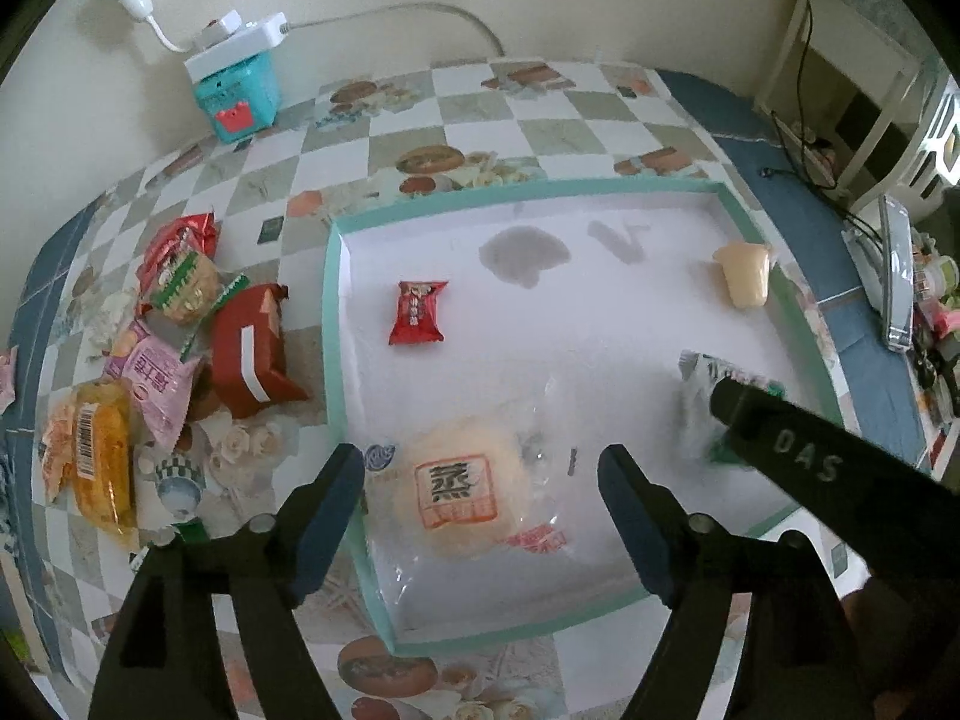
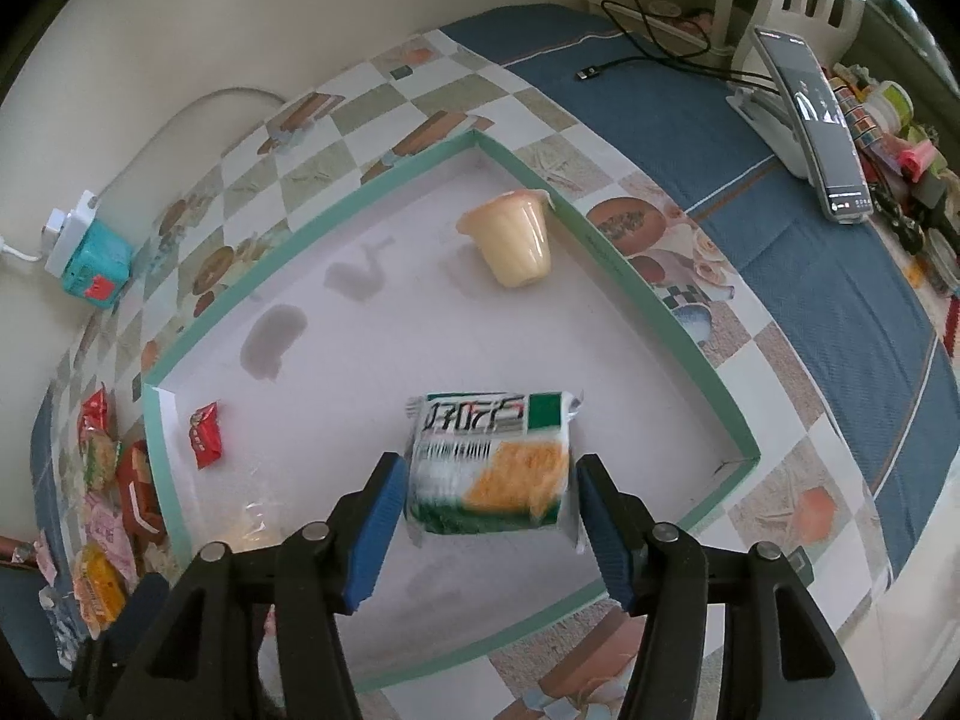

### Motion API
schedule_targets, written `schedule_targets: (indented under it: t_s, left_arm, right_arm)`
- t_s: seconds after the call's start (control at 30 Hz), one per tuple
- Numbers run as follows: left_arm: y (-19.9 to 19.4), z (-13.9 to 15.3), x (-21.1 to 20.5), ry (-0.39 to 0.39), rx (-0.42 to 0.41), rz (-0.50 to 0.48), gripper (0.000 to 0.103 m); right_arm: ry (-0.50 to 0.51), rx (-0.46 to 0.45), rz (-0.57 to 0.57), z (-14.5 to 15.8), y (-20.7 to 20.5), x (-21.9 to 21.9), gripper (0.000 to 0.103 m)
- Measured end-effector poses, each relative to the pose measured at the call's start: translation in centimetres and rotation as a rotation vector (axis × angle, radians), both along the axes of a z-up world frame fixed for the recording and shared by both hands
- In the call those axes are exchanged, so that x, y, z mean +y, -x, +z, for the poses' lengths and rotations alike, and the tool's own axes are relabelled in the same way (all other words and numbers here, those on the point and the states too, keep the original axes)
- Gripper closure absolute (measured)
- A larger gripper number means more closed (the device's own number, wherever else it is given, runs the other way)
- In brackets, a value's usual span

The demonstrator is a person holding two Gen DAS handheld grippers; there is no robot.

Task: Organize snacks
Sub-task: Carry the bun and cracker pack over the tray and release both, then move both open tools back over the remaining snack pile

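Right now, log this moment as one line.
left gripper: open over bun packet | right gripper: open around green snack packet | both packets: within teal-rimmed tray

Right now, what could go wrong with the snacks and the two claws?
1. The green-and-white snack packet sits between the right claw pads, which look just clear of it; if it hangs above the tray, it may drop or flip.
2. The left claw stands open over the steamed cake packet; lowering could squash it.
3. The two claws are close together and might bump.
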State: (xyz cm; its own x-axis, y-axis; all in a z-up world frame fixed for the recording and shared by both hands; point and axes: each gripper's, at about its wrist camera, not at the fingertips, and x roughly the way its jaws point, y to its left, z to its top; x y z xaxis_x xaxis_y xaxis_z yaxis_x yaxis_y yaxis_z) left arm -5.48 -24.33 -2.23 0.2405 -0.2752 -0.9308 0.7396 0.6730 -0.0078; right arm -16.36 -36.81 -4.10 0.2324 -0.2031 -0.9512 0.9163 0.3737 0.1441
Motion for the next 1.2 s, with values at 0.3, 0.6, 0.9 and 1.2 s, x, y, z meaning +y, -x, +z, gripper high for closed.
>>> schedule_targets:
  t_s: [0.3,0.6,0.9,1.2]
  left_arm:
    - [-1.5,0.9,1.6,0.013,-0.007,0.065,0.011]
    - [-3.4,1.5,3.5,0.019,-0.030,0.151,0.006]
    - [-5.1,1.7,5.2,0.019,-0.032,0.216,0.006]
    - [-6.4,1.8,6.6,-0.021,-0.037,0.233,0.006]
  right_arm:
    - [0.025,0.003,-0.015,0.4,0.2,0.3,0.012]
    - [0.037,0.002,-0.005,0.3,-0.2,0.5,0.000]
    - [0.053,0.012,0.031,0.3,-1.1,1.4,0.000]
    - [0.080,0.025,0.072,0.6,-2.2,2.5,0.000]
